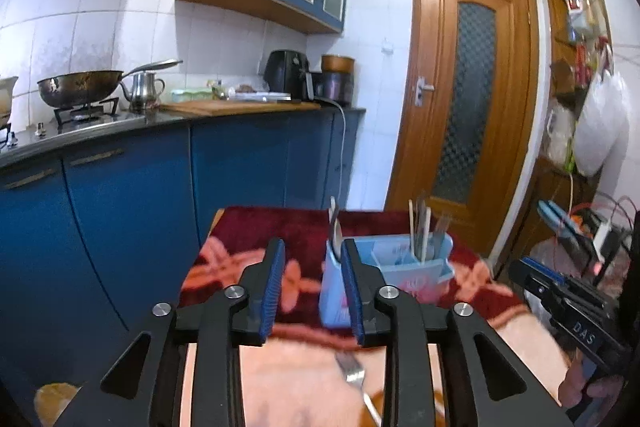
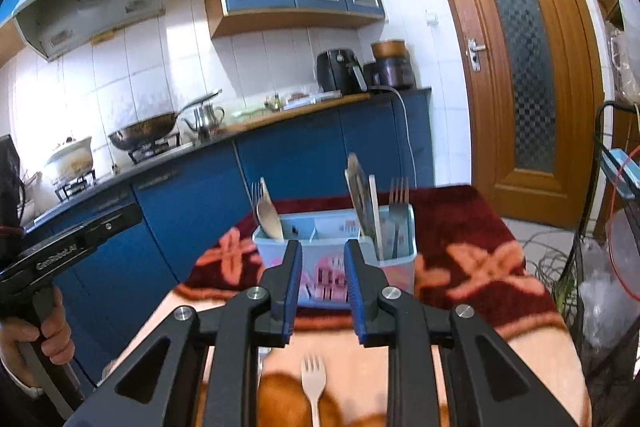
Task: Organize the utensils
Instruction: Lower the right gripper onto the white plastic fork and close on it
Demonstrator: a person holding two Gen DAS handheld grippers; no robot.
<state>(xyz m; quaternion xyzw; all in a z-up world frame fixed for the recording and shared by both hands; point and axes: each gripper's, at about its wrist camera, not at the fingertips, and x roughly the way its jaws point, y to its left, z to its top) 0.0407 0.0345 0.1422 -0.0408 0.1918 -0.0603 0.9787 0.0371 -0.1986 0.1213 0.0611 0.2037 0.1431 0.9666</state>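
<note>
A light blue utensil caddy (image 2: 336,267) with compartments stands on the blanket-covered table (image 2: 472,239); it also shows in the left wrist view (image 1: 400,263). Its left end holds a wooden spoon (image 2: 269,215), its right end holds forks (image 2: 398,211) and flat sticks. A pale fork (image 2: 314,383) lies on the blanket below my right gripper (image 2: 322,259), which is open and empty just in front of the caddy. A metal fork (image 1: 354,375) lies below my left gripper (image 1: 312,259), also open and empty, at the caddy's left end.
A blue kitchen counter (image 1: 160,119) with a wok (image 1: 80,87), kettle and air fryer runs behind the table. A wooden door (image 1: 468,99) is at the right. The other gripper's body (image 1: 568,311) is at the right edge of the left view, cluttered shelves beyond.
</note>
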